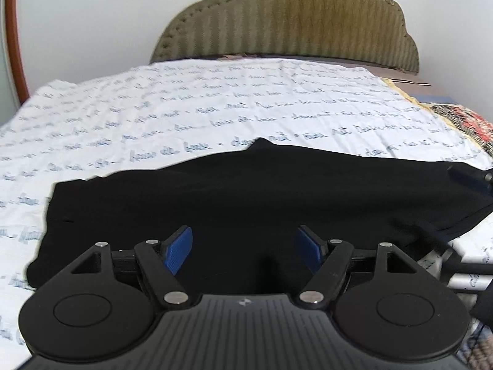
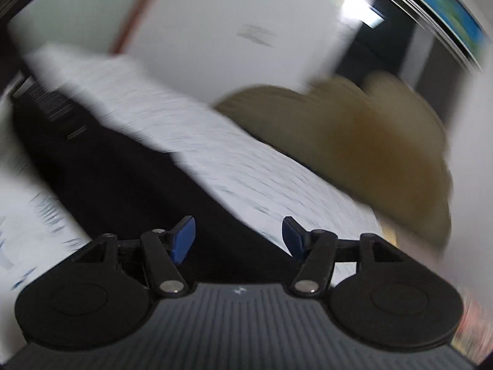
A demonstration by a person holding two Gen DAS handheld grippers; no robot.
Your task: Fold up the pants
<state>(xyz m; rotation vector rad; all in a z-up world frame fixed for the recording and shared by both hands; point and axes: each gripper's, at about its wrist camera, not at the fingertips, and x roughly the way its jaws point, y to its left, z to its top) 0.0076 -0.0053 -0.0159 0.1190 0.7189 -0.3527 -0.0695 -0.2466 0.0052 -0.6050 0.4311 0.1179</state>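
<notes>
Pants (image 1: 246, 191) flat on bedsheet (image 1: 215, 108)

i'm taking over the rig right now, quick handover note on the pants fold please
Left gripper: open, nothing between the pads, hovering over the pants.
Right gripper: open, empty; its view is motion-blurred and tilted.
Pants: black, lying in a flat wide bundle on the sheet, below the headboard. They look at least partly folded; layers are too dark to count.
Left: check the fold, then make any remaining fold and smooth it.
</notes>
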